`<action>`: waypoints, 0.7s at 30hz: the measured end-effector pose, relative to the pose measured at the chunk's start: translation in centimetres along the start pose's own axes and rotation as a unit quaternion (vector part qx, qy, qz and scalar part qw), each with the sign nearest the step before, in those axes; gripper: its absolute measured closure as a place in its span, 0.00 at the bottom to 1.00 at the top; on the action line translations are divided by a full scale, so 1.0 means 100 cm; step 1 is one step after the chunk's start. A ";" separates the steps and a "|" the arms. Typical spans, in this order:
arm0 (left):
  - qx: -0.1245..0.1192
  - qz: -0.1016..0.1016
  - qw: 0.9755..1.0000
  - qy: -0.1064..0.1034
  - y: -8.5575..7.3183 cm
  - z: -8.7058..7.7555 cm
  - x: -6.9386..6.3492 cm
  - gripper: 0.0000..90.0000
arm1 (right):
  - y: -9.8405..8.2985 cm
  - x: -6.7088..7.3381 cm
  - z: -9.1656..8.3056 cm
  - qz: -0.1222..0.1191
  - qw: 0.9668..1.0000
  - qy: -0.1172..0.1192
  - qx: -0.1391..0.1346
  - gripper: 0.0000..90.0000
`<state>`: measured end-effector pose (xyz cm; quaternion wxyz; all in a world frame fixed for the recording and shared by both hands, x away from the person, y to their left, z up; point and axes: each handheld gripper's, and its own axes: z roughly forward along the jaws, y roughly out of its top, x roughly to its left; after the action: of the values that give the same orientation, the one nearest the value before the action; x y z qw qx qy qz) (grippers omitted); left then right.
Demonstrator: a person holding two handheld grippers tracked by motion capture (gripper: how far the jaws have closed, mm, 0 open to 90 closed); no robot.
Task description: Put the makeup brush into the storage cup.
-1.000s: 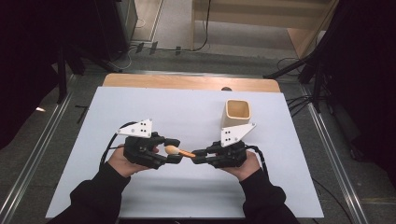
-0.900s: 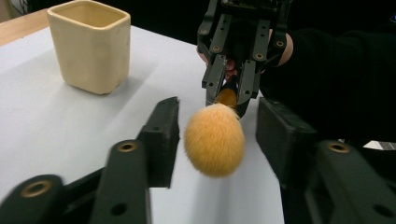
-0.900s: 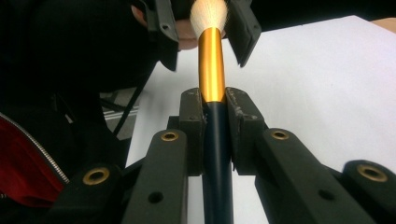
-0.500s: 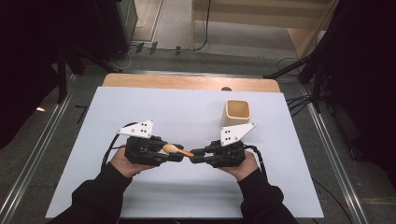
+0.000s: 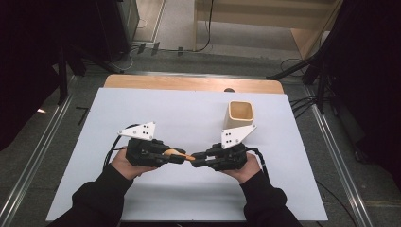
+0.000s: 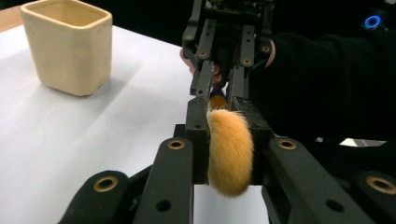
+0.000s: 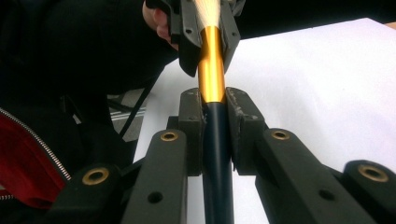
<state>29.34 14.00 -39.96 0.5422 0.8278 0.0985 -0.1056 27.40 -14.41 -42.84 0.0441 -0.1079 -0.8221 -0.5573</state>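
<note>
Nearest the person, both hands meet over the front of the white worktop (image 5: 142,104), and a makeup brush (image 5: 182,154) bridges the gap between the two grippers, level and clear of the surface. The left gripper (image 5: 176,156) has just been closing, and its fingers (image 6: 198,140) now squeeze the brush's fluffy orange head (image 6: 229,149) between them. The right gripper (image 5: 198,159) faces it; in the right gripper view its fingers (image 7: 191,135) are clamped on the dark handle (image 7: 217,154), just below the gold collar (image 7: 211,63). So the brush is pinned at both ends.

Farther back, beyond the right gripper and well apart from the brush, stands the cream cup (image 5: 240,116), upright, mouth open, apparently empty. It looks like the likely home for the brush.

The risk, as I judge it: the left hold is on soft bristles alone, which give and slide. If the right fingers let go now, the heavier handle may droop or slip out altogether. Pull the hands apart while both are clamped and the bristles could bend or tear loose. And a careless swing toward the cup could knock it over.
</note>
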 end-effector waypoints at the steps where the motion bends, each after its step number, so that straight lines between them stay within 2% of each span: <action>1: 0.003 0.001 1.000 0.001 0.001 0.000 0.000 0.88 | 0.000 0.000 0.000 -0.004 1.000 -0.001 0.000 0.87; 10: 0.006 0.011 1.000 0.005 0.002 -0.001 -0.003 0.88 | 0.002 0.003 0.001 -0.012 1.000 -0.007 0.002 0.86; 14: 0.007 0.006 1.000 0.003 0.004 -0.002 -0.003 0.88 | 0.003 0.004 0.001 -0.010 1.000 -0.021 -0.001 0.75; 16: 0.013 0.012 1.000 0.007 0.004 -0.002 -0.003 0.88 | 0.003 0.004 0.000 -0.008 1.000 -0.023 0.000 0.73; 17: 0.027 0.019 0.999 0.014 0.006 -0.004 -0.005 0.88 | 0.004 0.004 -0.001 -0.015 0.999 -0.032 0.005 0.66; 19: 0.032 0.020 0.999 0.020 0.008 -0.006 -0.006 0.88 | 0.004 0.005 -0.002 -0.018 0.999 -0.040 0.013 0.57; 21: 0.047 0.023 0.998 0.038 0.010 -0.007 -0.007 0.88 | 0.005 0.007 -0.004 -0.018 0.998 -0.048 0.024 0.54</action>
<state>29.03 14.22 -38.65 0.5009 0.8578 0.0948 -0.0658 26.82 -14.53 -42.13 -0.0029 -0.1192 -0.8380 -0.5325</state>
